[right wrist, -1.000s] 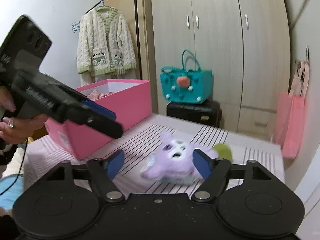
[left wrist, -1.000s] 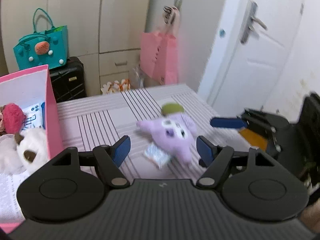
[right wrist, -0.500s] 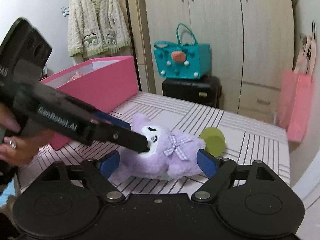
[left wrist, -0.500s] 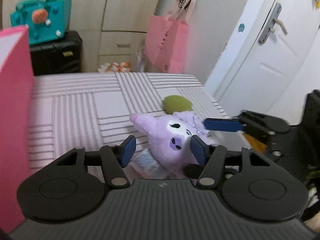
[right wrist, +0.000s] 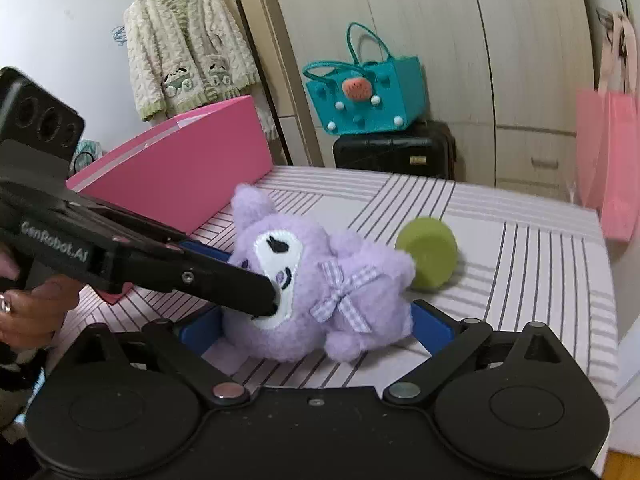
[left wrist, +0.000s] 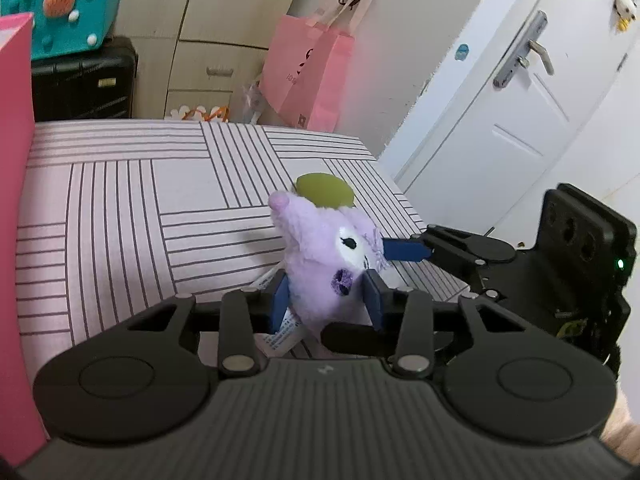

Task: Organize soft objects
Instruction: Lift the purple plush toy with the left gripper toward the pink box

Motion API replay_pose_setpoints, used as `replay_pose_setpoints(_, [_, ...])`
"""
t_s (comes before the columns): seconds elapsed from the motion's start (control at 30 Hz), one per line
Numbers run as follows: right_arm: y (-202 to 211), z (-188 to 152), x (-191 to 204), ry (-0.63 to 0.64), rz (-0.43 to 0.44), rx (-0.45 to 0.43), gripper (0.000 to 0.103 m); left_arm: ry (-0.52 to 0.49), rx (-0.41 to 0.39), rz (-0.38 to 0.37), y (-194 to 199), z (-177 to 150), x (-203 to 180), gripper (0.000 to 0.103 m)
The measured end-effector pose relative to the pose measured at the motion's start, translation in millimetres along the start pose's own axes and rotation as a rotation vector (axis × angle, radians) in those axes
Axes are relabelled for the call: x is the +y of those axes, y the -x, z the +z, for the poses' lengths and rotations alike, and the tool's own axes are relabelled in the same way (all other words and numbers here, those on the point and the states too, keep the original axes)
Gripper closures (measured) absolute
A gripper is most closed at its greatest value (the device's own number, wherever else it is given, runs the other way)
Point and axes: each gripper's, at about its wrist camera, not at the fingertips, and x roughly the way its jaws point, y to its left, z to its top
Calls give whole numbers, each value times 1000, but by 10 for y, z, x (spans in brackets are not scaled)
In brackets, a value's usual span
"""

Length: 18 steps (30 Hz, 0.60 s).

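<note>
My left claw (left wrist: 326,300) pinches the purple plush (left wrist: 324,256) low on its face, its jaws having just been closing on it; my right claw (right wrist: 316,330) stands wide, jaws having just been opening, and the plush (right wrist: 316,292) lies between its pads, which I judge are not pressing. The plush rests on the striped bed (left wrist: 120,208), just in front of a green ball (left wrist: 325,191), with the pink box (right wrist: 180,168) beyond, to the left. My worry: the left grip is shallow on squashy fur, so a lift may let it slip out, and the two claws sit so close they could collide. Compared with a second ago, both claws are lower and closer, and the plush now sits inside both, tipped more upright.
</note>
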Motion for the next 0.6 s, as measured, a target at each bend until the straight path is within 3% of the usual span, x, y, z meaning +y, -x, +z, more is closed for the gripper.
replay_pose_setpoints(0.1, [-38, -5, -5, -13, 9, 22, 2, -4, -10, -2, 2, -31, -42, 68])
replay_pose_setpoints(0.27, [6, -44, 72, -7, -12, 4, 12, -30, -39, 9, 49, -78, -116, 68])
replay_pose_setpoints(0.6, [329, -196, 289, -28, -77, -65, 17, -23, -49, -63, 269, -206, -256, 68])
